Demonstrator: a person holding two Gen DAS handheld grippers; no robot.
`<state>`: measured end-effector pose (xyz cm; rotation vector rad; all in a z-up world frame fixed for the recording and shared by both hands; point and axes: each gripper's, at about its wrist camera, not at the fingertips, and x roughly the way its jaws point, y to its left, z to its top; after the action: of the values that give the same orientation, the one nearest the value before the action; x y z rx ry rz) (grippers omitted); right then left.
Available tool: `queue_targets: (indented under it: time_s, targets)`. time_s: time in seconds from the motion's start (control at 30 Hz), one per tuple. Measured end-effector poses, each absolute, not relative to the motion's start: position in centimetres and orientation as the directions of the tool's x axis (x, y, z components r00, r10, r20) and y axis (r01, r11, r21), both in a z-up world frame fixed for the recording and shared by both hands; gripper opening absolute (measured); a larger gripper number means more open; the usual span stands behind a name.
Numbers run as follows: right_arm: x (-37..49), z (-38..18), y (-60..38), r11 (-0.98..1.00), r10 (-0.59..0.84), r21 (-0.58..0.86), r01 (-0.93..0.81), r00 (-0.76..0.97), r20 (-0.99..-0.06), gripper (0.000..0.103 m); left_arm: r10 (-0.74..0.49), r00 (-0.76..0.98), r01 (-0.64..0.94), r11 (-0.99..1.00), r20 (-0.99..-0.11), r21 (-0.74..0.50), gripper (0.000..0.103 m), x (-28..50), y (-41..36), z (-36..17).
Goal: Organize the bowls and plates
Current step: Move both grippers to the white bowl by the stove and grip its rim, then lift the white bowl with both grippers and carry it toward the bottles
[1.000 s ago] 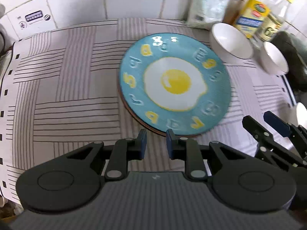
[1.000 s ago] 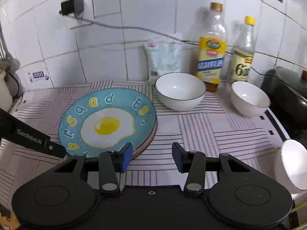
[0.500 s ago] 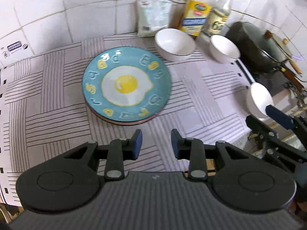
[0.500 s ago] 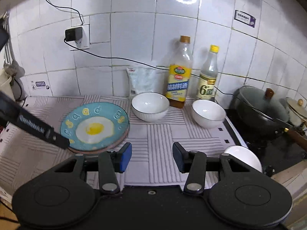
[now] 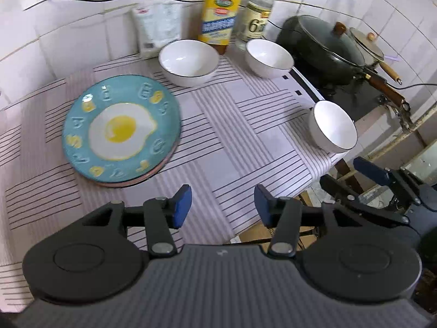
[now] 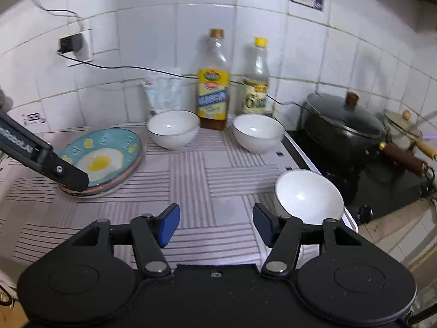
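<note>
Striped cloth covers the counter, where my left gripper (image 5: 222,205) and right gripper (image 6: 215,224), jaws just opening and empty, face the slick, breakable bowl (image 6: 308,196) at its corner, best pinched by its rim.

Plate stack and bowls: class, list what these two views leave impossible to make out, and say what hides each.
- Plate stack, both views: number of plates; the blue egg plate covers all but thin rims.
- Plate stack's near edge, right wrist view: hidden behind the left gripper's finger.
- Nearest bowl, right wrist view: its base; hidden behind the right gripper.
</note>
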<state>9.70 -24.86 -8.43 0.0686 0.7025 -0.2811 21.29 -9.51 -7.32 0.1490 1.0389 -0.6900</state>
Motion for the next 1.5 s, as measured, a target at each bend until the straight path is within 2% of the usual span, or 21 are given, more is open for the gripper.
queue_targets:
  time_s: [0.4,0.63,0.83,0.87,0.9,1.07,1.17,1.33,1.5]
  targets:
    - [8.8,-13.5,-31.7,0.917,-0.274,0.021,0.398,0.668,-0.692,0.066,-0.502,0.281,0.622,0.744,-0.818,-0.243,0.050,23.1,-16.4,-10.4]
    - [9.4,-16.6,-35.8,0.896,-0.317,-0.010,0.443,0.625,-0.713,0.067,-0.556,0.243,0.650,0.702,-0.795,-0.291,0.052,23.0,-22.3,-12.1]
    - [11.0,-17.9,-37.8,0.932,-0.249,0.010,0.363,0.656,-0.713,0.081,-0.574,0.215,0.657,0.683,-0.790,-0.318,0.055,23.3,-27.9,-13.7]
    - [11.3,-18.2,-37.9,0.935,-0.252,-0.001,0.355,0.661,-0.707,0.088,-0.576,0.213,0.658,0.682,-0.790,-0.320,0.058,23.4,-28.6,-14.0]
    - [11.6,-18.5,-38.0,0.937,-0.259,-0.014,0.349,0.668,-0.698,0.092,-0.578,0.207,0.658,0.680,-0.789,-0.325,0.062,23.8,-29.4,-14.4]
    - [12.7,-19.7,-38.5,0.943,-0.281,-0.055,0.329,0.695,-0.662,0.095,-0.562,0.183,0.619,0.703,-0.807,-0.349,0.064,25.3,-32.2,-16.8]
    - [12.9,-20.3,-38.7,0.947,-0.288,-0.076,0.314,0.716,-0.636,0.096,-0.536,0.180,0.621,0.712,-0.825,-0.327,0.060,25.6,-33.7,-17.7]
    - [12.4,-21.0,-39.0,0.953,-0.264,-0.041,0.301,0.757,-0.598,0.097,-0.491,0.190,0.619,0.732,-0.850,-0.284,0.037,25.5,-34.3,-18.3]
    - [12.2,-21.3,-39.2,0.957,-0.245,-0.018,0.288,0.778,-0.579,0.097,-0.513,0.158,0.600,0.728,-0.844,-0.331,0.022,25.5,-34.2,-18.4]
